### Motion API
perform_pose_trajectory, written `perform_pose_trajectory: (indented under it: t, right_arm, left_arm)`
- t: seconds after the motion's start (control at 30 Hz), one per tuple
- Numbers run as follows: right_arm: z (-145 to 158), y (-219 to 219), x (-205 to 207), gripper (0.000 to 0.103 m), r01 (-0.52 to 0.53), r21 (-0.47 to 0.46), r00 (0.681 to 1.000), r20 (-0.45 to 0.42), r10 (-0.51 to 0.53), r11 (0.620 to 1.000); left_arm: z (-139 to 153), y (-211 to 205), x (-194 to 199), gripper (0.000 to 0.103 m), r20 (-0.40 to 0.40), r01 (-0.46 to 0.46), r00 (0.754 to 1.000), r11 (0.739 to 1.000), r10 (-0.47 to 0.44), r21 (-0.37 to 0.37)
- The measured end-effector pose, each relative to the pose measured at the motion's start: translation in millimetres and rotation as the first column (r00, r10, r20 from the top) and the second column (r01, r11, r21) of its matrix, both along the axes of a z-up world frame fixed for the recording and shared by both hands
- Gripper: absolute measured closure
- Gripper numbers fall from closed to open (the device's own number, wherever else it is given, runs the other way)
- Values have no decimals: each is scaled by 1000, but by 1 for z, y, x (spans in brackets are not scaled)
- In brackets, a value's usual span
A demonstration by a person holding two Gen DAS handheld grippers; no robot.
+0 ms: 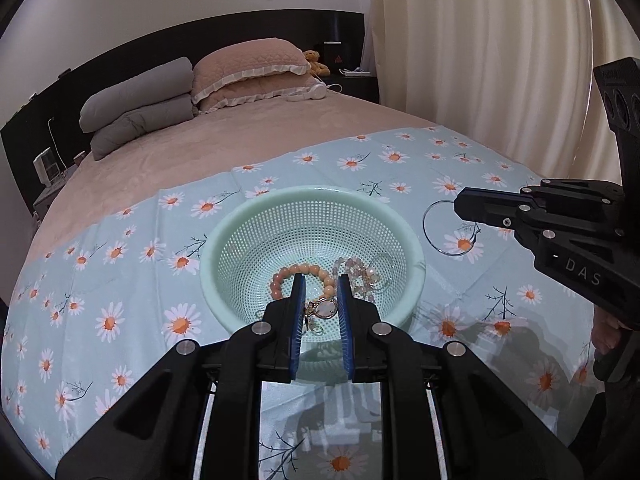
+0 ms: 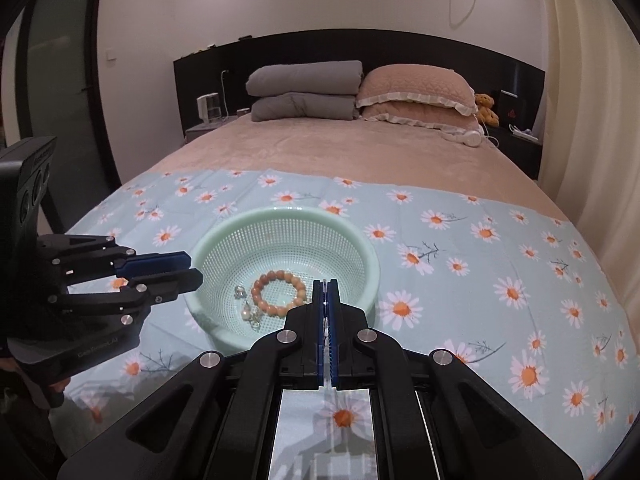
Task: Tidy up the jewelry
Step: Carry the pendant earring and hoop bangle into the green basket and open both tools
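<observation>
A mint-green perforated basket (image 1: 206, 258) (image 2: 280, 213) sits on the daisy-print cloth (image 1: 120, 280) over the bed. In it lie an orange bead bracelet (image 1: 308, 269) (image 2: 264, 280), a pale pink bead bracelet (image 1: 356, 266) and a gold and pearl charm (image 1: 325, 308) (image 2: 246, 313). My left gripper (image 1: 321, 280) (image 2: 194, 267) hovers over the basket's near rim, its jaws slightly apart with nothing between them. My right gripper (image 2: 325, 282) (image 1: 458, 204) is shut, above the basket's right side. A thin wire hoop (image 1: 427, 224) shows by its tip; I cannot tell whether it is held or lies on the cloth.
At the head of the bed are a folded grey quilt (image 2: 304, 92), frilled pink pillows (image 2: 416, 96), white headphones (image 2: 470, 138) and a teddy bear (image 2: 486, 108). A cream curtain (image 1: 480, 60) hangs on the right. A person's hand (image 2: 60, 388) holds the left gripper's handle.
</observation>
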State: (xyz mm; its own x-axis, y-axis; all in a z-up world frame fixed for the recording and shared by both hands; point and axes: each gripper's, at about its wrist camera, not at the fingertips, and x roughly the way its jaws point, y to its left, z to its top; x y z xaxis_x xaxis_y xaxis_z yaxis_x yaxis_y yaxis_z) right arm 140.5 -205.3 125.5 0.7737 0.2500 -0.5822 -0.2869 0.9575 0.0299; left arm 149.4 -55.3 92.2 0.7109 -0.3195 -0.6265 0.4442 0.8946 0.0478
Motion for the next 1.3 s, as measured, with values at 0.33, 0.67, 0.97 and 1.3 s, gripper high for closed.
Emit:
perform_pose_trajectory:
  t: [0.33, 0.67, 0.97, 1.3]
  right_arm:
    - [-24, 19, 36, 101, -13, 12, 999, -43, 13, 1000]
    - [-32, 19, 46, 101, -12, 17, 998, -54, 13, 1000]
    - [-31, 15, 47, 98, -1, 27, 998, -58, 3, 1000]
    - [-29, 2, 37, 51, 50, 47, 998, -52, -47, 998]
  left_arm:
    - [-22, 11, 29, 87, -39, -14, 999, 1000, 13, -6]
    - [-32, 11, 40, 86, -51, -23, 998, 1000, 23, -4]
    - [-34, 12, 41, 82, -62, -29, 998, 1000, 29, -2]
    - [-23, 26, 32, 21, -28, -68, 997, 996, 67, -54]
